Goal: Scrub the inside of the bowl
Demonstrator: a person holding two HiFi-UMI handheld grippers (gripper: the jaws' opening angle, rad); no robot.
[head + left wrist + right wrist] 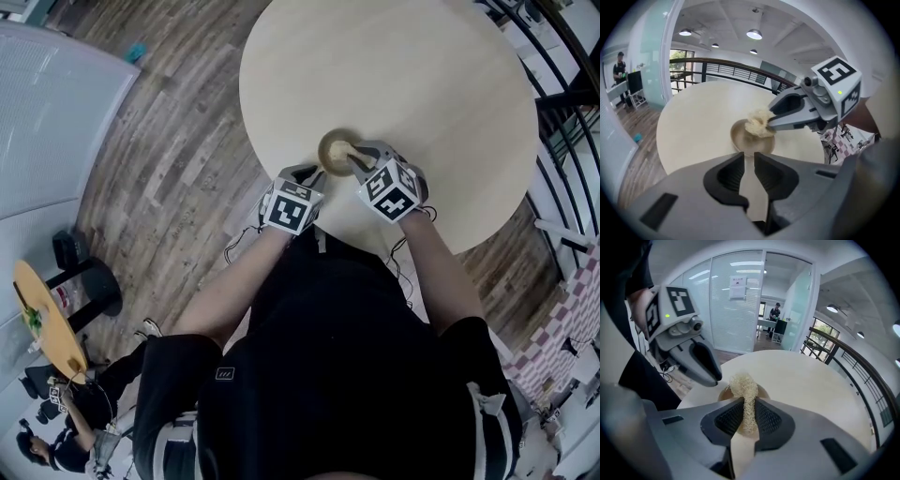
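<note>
A small tan bowl (330,148) stands on the round pale table (422,84), near the table's front edge. My right gripper (749,401) is shut on a pale fibrous scrubber (743,385), whose bushy end sticks out past the jaw tips and hangs over the bowl (761,391). In the left gripper view the scrubber (759,124) sits above the bowl's (750,140) far side, held by the right gripper (776,117). My left gripper (749,157) is just short of the bowl's near rim. It is open, with a narrow gap between its pads and nothing in it.
The table's front edge (281,141) is right below both grippers, with wood floor (178,141) beyond. A black railing (553,103) runs at the right. A small yellow table (42,319) and a seated person (66,422) are at lower left.
</note>
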